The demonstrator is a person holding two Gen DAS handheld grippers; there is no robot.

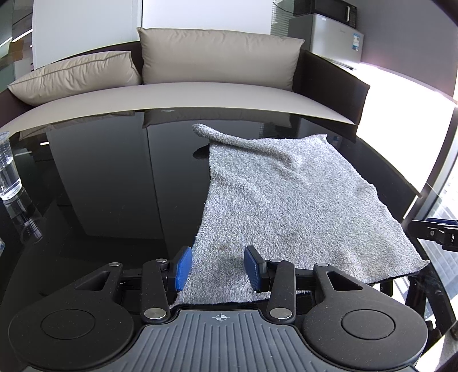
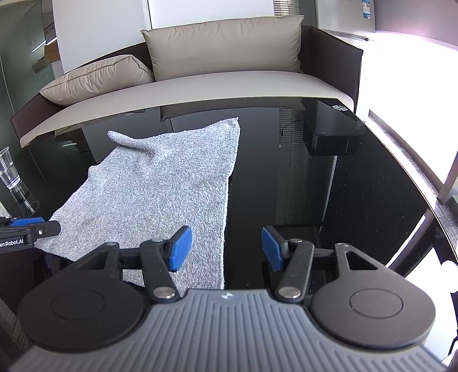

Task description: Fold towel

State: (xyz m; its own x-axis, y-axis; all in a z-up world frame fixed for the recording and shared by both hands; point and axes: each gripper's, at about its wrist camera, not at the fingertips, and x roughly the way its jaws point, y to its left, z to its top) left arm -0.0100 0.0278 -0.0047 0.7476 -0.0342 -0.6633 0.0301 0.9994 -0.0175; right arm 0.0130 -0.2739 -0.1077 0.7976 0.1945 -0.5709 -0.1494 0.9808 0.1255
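A grey terry towel (image 1: 286,206) lies spread on a glossy black table (image 1: 108,177), reaching its near edge, with 1 far corner rolled into a ridge. The left gripper (image 1: 218,269) hovers over the towel's near-left corner, jaws apart, gripping nothing. The right gripper (image 2: 226,250) straddles the towel's right edge, jaws apart, empty. A clear plastic cup (image 1: 7,168) stands at the table's left edge.

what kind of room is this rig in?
Probably an office lounge or break area: a sofa with beige cushions behind a glossy black table, plus a small fridge with a microwave on top.
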